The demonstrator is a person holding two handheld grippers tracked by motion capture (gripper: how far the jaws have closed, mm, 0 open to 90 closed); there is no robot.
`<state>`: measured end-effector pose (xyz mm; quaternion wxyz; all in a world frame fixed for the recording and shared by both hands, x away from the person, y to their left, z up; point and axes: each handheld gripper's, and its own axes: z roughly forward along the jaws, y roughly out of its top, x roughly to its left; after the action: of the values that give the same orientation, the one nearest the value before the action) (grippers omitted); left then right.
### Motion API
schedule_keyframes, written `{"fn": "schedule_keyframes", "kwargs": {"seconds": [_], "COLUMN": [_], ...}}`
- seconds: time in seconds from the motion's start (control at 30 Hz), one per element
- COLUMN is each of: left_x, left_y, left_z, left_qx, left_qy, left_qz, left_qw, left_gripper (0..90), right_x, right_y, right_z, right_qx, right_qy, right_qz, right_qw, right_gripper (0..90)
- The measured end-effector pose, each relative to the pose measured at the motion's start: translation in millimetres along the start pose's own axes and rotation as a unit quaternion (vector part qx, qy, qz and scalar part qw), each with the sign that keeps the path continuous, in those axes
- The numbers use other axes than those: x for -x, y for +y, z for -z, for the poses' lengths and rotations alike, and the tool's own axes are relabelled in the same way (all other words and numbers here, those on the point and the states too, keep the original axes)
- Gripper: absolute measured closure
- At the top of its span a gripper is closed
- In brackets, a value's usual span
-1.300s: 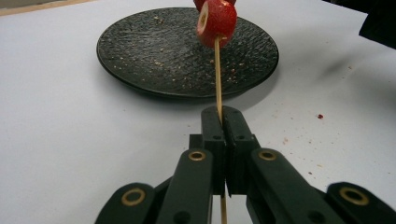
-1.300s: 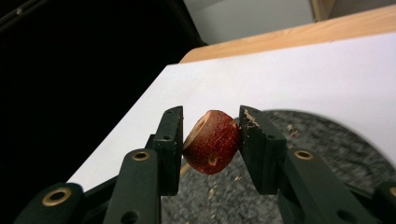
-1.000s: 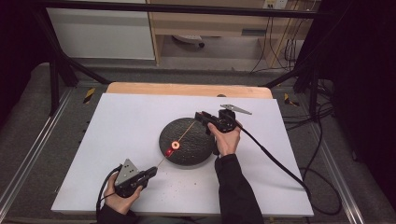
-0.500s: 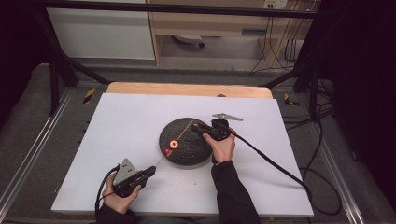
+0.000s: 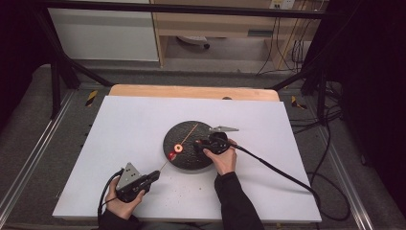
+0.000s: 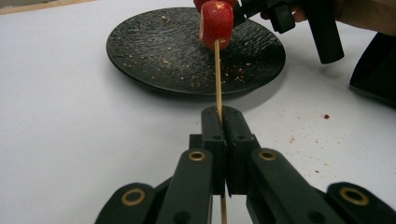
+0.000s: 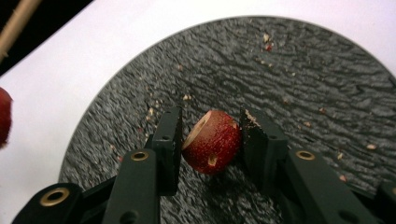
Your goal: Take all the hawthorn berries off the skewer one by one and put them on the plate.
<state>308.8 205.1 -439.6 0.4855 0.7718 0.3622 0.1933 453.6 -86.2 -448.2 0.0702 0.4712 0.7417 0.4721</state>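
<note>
L gripper (image 5: 154, 175) at plate's (image 5: 184, 163) 7 o'clock, clamped on skewer (image 6: 217, 74) w/ one piece (image 6: 216, 24) threaded. R gripper (image 5: 198, 143) has dropped to plate centre, gripping 2nd piece (image 7: 212, 141), prob off-skewer now.

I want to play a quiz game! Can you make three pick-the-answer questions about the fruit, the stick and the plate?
1. Where is the plate?
A on the white table
B on the floor
C on a shelf

2. What colour is the fruit piece between the right hand-held gripper jaws?
A green
B red
C blue

3. What does the left hand-held gripper do?
A hangs open
B clamps the stick
C holds a cup

Answers: 1 A, the table lies under it. 2 B, red skin. 3 B, jaws shut on it.
</note>
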Motion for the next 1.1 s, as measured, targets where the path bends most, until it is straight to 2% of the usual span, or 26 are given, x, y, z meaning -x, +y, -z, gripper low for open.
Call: {"fn": "schedule_keyframes", "kwargs": {"seconds": [0.1, 0.23, 0.33, 0.47, 0.67, 0.83, 0.97, 1.1], "left_x": [-0.1, -0.3, -0.3, -0.3, 0.2, 1.4, 2.4, 3.9], "left_y": [-0.1, 0.0, 0.0, 0.0, -0.1, 0.1, 0.4, 0.6], "left_z": [-0.2, 0.1, -0.1, -0.3, -0.9, -1.5, -2.0, -2.6], "left_qx": [-0.001, 0.000, 0.000, 0.000, -0.001, -0.001, -0.002, -0.001], "left_qy": [0.000, 0.000, 0.000, 0.001, 0.001, 0.000, -0.001, -0.002], "left_qz": [0.000, 0.001, 0.001, 0.001, 0.000, -0.001, -0.003, -0.004], "left_qw": [1.0000, 1.0000, 1.0000, 1.0000, 1.0000, 1.0000, 1.0000, 1.0000], "left_gripper": [88.4, 88.4, 88.4, 88.4, 88.4, 88.4, 88.4, 88.4], "right_x": [-0.2, -2.6, -6.5, -12.2, -22.3, -29.4, -34.7, -40.8], "right_y": [-1.5, 0.2, 3.9, 7.1, 6.0, 3.9, 4.0, 5.5], "right_z": [-0.3, 5.7, 15.8, 27.6, 40.7, 45.7, 44.3, 38.3], "right_qx": [-0.007, 0.004, 0.022, 0.032, 0.036, 0.047, 0.055, 0.056], "right_qy": [-0.001, 0.000, 0.013, 0.030, 0.063, 0.085, 0.088, 0.096], "right_qz": [0.007, 0.021, 0.022, 0.017, 0.023, 0.018, 0.009, 0.000], "right_qw": [1.0000, 0.9998, 0.9994, 0.9989, 0.9971, 0.9951, 0.9946, 0.9938], "right_gripper": [56.9, 50.1, 41.5, 26.7, 15.6, 13.4, 13.1, 17.1]}}
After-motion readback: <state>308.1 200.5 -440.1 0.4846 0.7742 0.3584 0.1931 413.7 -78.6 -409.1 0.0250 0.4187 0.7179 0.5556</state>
